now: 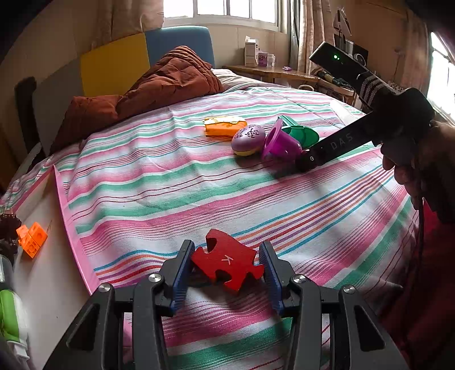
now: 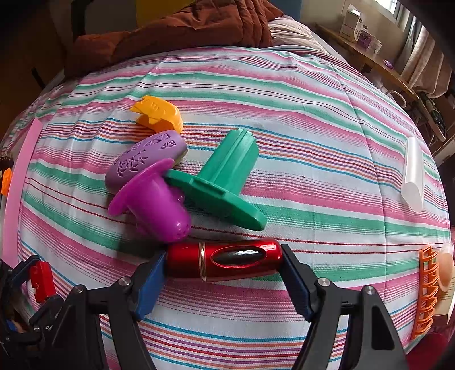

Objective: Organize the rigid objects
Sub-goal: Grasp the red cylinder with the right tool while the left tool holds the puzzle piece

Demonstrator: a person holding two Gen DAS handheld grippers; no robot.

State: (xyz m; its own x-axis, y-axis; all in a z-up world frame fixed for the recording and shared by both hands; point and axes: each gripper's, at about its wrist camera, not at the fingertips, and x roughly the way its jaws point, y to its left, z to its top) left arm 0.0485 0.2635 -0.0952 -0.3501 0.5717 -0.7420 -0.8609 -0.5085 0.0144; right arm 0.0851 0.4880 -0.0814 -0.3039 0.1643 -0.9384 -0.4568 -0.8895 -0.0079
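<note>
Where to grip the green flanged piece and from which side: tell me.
Grip the ribbed stem of the green flanged piece, coming from above at its free upper end. The stem is narrow and sticks up clear, while the wide flange lies low against the purple cup.

Left wrist view: my right gripper (image 1: pixel 305 162) hides part of the green flanged piece (image 1: pixel 301 133); the red cylinder it carries is not visible from here. The near edge of the red puzzle piece (image 1: pixel 227 264) sits between my left gripper's (image 1: pixel 226 263) fingers; I cannot tell whether the pads touch it. Green-and-white object (image 1: pixel 11 318) cut off by the left edge, unidentifiable.

Right wrist view: orange grid piece (image 2: pixel 426 293) and a pale round object (image 2: pixel 445 270) clipped by the right edge. Underside of the red cylinder (image 2: pixel 224 260) is hidden. Boxes on the far shelf (image 2: pixel 354 25) too small to read.
</note>
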